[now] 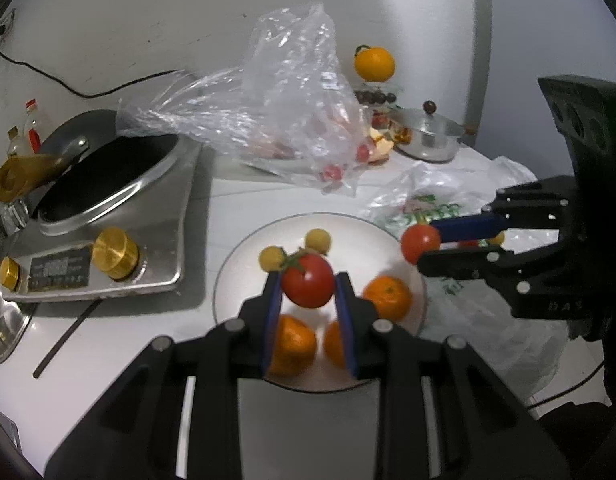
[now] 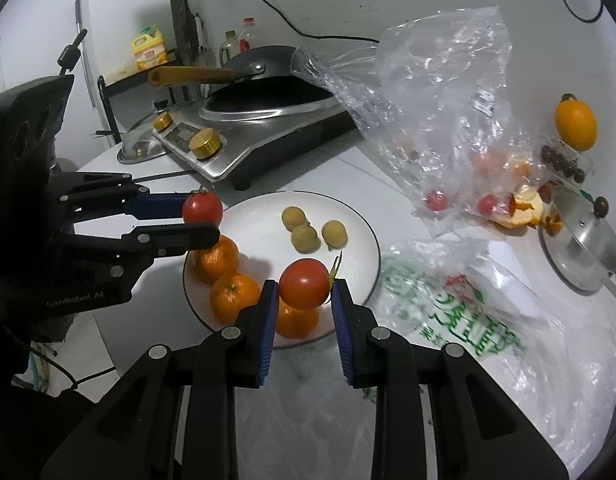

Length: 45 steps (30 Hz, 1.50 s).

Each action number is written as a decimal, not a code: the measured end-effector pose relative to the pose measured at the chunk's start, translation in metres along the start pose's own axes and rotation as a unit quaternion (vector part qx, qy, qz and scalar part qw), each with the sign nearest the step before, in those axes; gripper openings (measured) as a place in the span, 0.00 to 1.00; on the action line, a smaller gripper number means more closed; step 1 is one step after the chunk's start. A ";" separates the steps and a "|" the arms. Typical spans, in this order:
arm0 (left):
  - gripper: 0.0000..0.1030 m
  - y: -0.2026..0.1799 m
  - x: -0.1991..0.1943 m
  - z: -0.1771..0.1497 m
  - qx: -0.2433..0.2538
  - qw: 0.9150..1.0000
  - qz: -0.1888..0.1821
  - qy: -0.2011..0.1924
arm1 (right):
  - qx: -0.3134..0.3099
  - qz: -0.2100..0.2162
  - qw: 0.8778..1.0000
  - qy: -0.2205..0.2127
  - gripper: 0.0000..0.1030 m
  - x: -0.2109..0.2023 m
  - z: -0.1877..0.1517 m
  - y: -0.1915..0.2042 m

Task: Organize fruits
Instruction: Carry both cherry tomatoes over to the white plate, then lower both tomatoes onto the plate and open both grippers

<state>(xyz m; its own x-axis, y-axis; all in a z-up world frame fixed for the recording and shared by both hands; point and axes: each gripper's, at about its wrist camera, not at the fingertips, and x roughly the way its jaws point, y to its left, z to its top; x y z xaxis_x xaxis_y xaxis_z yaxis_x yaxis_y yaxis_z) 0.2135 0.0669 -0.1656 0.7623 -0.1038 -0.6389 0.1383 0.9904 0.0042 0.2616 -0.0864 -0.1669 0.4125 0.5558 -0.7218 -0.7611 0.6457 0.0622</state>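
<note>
far left of the counter: induction cooker [image 1: 107,248] with a dark wok [image 1: 103,176] on it, parked clear of the sorting area. next along, a clear plastic bag [image 1: 291,112] slumped open against the wall, a few small red fruits visible inside, probably the source of what gets sorted. in front of that, white plate [image 1: 243,256] serving as the collecting spot: three oranges [image 2: 233,298] grouped on one side, small yellow-brown round fruits [image 2: 303,234] on the other, apparently kept by kind. left gripper [image 1: 308,286] closed narrow on a red tomato [image 1: 308,282], blue pads pinching it at both flanks, held in the air over the plate, above the oranges, stem upward. further right, right gripper [image 2: 303,292] likewise clamped on a second tomato [image 2: 304,283], lifted over the plate's near rim, green stem poking out beside one pad. each tomato sits right at the fingertips, not deep between the fingers, likely so release drops it cleanly. both seemingly on the way to a free patch of plate. right of the plate, a printed white bag [image 2: 448,312] lying flat; beyond it a lidded steel pot [image 2: 580,248] and a large orange fruit [image 2: 576,122] perched on a clear box.
</note>
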 end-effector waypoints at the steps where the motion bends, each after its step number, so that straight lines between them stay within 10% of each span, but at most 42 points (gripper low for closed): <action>1: 0.27 0.003 0.002 0.001 -0.001 1.000 0.000 0.002 | 0.001 0.000 1.000 0.001 0.28 0.003 0.002 0.000; 45: 0.28 0.030 0.089 0.011 -0.010 0.991 0.045 0.125 | 0.045 -0.060 0.993 0.096 0.28 0.090 0.020 -0.024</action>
<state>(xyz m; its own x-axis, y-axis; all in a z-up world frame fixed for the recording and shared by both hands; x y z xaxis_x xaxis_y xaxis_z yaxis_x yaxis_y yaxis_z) 0.2921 0.0865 -0.2140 0.5903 0.0077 -0.8072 0.0626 0.9965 0.0553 0.3268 -0.0411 -0.2198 0.3884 0.3676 -0.8450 -0.6611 0.7500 0.0224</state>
